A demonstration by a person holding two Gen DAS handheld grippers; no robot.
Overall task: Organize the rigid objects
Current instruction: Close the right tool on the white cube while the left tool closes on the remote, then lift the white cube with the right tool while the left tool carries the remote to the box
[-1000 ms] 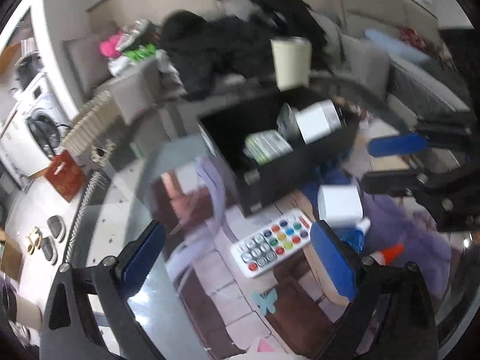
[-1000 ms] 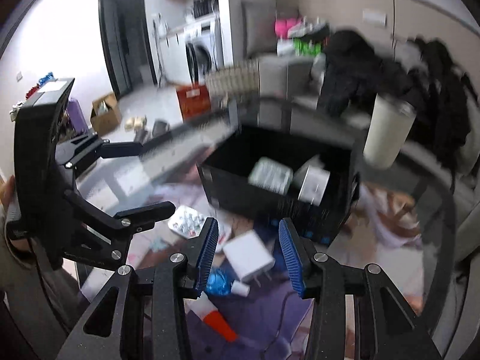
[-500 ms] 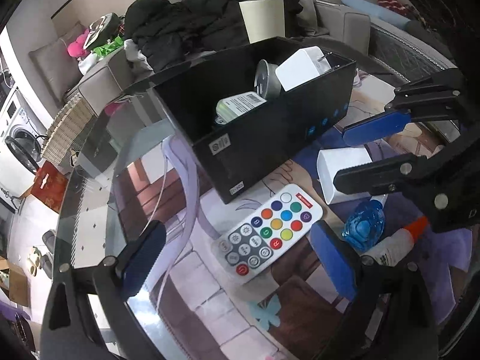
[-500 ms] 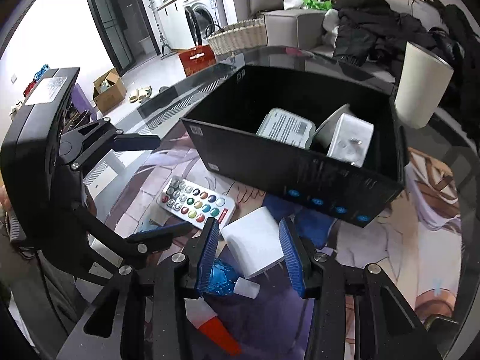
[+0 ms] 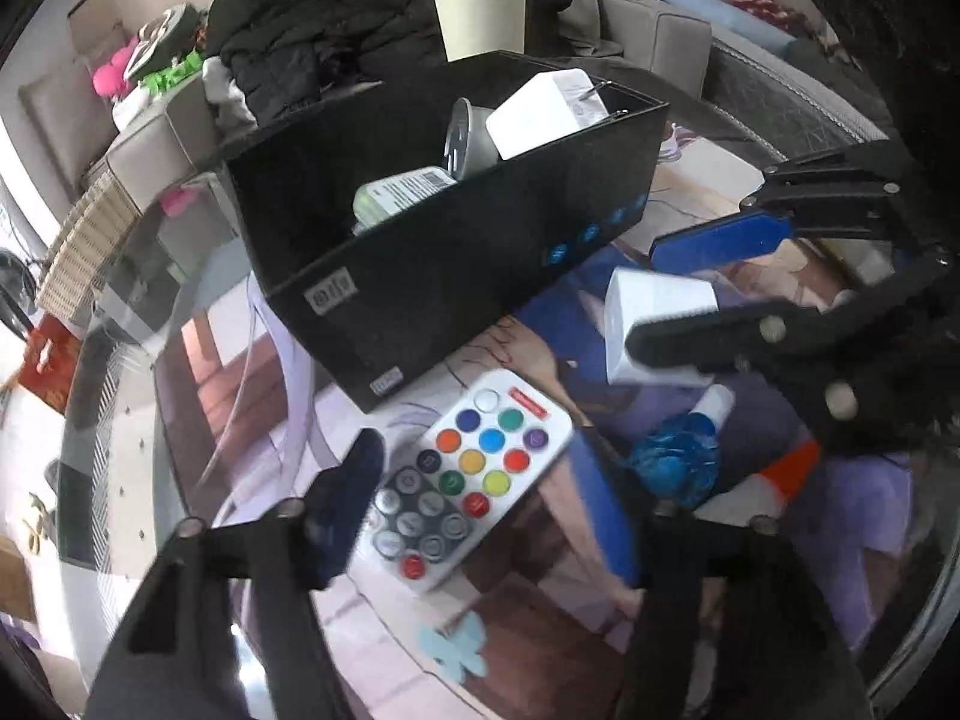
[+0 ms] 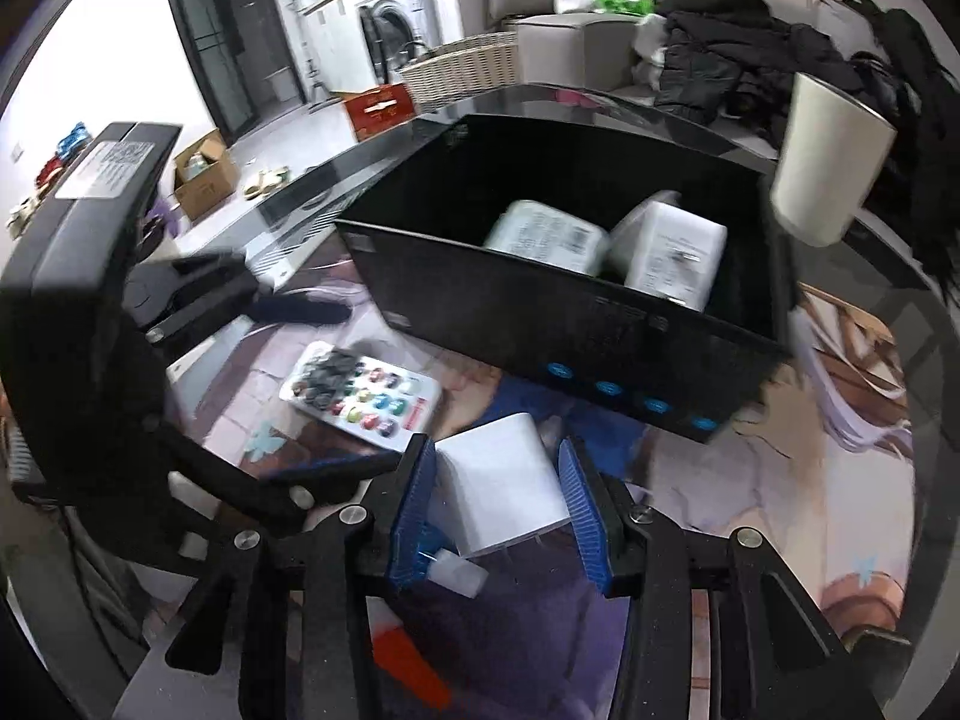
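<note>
A black bin (image 5: 456,252) (image 6: 564,306) on the table holds a white adapter, a grey can and a labelled pack. A white remote with coloured buttons (image 5: 474,474) (image 6: 360,396) lies in front of it. My left gripper (image 5: 486,504) is open, its fingers on either side of the remote. A white charger block (image 6: 504,498) (image 5: 654,324) lies to the right. My right gripper (image 6: 498,504) is open, with its blue pads on either side of the block, close to it.
A blue crumpled item (image 5: 678,462) and a white tube with an orange band (image 5: 774,480) lie beside the block. A cream cup (image 6: 828,162) stands behind the bin. The glass table edge (image 5: 108,420) curves at left. Dark clothes are piled on the sofa.
Both grippers have come lower and forward. My left gripper's fingers now flank the remote; my right gripper's pads now flank the white block.
</note>
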